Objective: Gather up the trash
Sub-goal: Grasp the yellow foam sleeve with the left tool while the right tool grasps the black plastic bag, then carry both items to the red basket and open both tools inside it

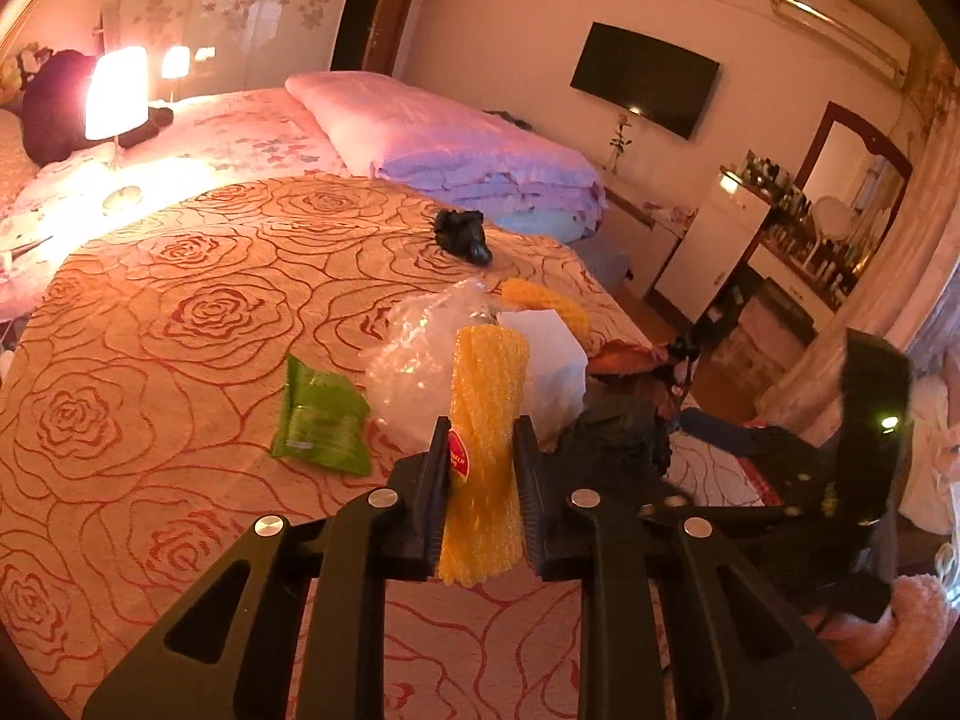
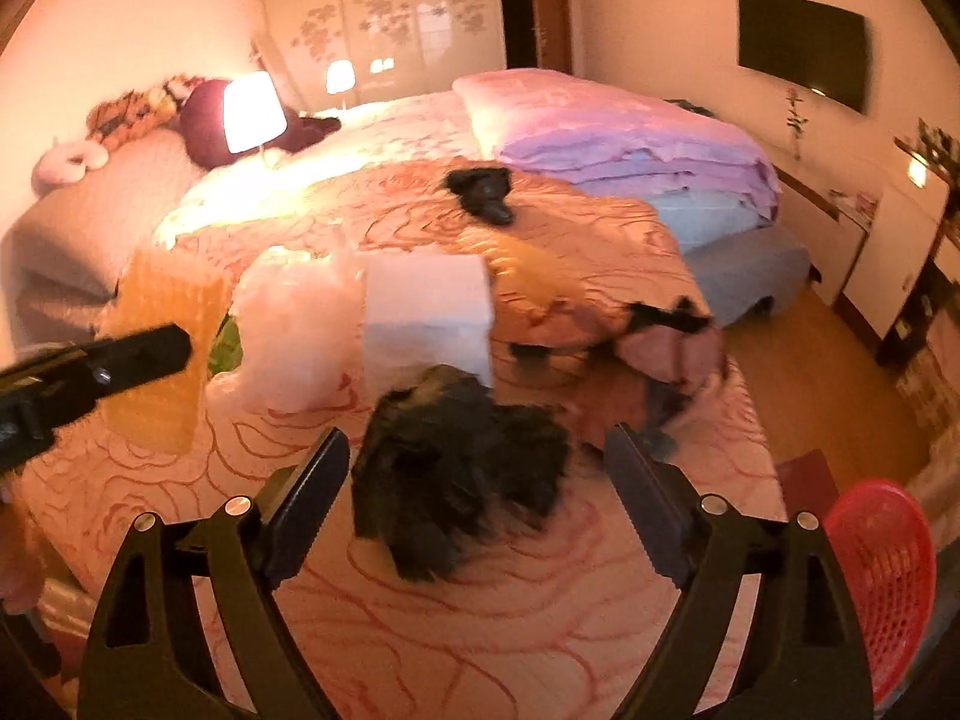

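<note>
Left gripper (image 1: pixel 482 468) pinches yellow foam sleeve (image 1: pixel 487 408) above the bedspread (image 1: pixel 150 360); right gripper (image 2: pixel 477 501) spread wide over crumpled black bag (image 2: pixel 456 474) near bed's edge.

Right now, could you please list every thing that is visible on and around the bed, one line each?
yellow foam net sleeve: 1, yellow, clamped in the left gripper
second yellow foam net: 1, yellow, behind the white box
green wrapper: 1, green, on the bedspread
clear plastic bag: 1, transparent, right of the wrapper
white box: 1, white, beside the bag
crumpled black bag: 1, black, between the right gripper's fingers, not pressed
small black item: 1, black, further back
rose bedspread: 1, orange
folded quilts: pile, pink and lilac
lamp: 1, lit
television: 1, black, wall
red basket: 1, floor
left gripper: shut
right gripper: open
</note>
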Demonstrator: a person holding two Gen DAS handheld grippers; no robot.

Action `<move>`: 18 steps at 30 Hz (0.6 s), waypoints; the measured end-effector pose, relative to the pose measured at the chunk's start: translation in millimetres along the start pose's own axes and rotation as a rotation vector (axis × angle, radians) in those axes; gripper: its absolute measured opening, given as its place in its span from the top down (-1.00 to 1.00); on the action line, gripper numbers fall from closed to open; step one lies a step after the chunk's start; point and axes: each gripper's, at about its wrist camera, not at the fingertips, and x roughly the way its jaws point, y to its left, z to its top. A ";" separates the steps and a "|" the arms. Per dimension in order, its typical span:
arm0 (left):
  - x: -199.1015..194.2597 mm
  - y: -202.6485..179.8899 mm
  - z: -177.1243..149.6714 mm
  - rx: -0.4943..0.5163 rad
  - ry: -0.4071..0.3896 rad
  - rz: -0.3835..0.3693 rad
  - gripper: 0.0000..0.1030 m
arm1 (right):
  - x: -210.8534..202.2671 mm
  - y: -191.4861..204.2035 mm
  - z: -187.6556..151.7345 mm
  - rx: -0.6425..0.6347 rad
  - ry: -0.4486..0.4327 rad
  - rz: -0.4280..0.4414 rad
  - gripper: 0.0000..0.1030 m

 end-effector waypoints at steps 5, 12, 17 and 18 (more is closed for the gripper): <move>1.1 5.6 0.5 -0.011 -0.002 0.005 0.62 | 14.7 8.2 1.1 -0.029 0.026 -0.014 -0.63; 0.3 3.9 0.2 -0.010 -0.008 0.013 0.62 | 13.3 5.9 -3.9 -0.019 0.030 0.002 -0.09; -0.1 3.1 -0.2 -0.004 -0.010 0.012 0.62 | 2.3 5.0 -7.1 -0.012 0.007 0.012 0.11; -0.3 2.4 -0.1 -0.001 -0.011 0.012 0.62 | 0.5 4.9 -7.4 -0.008 0.004 0.016 0.12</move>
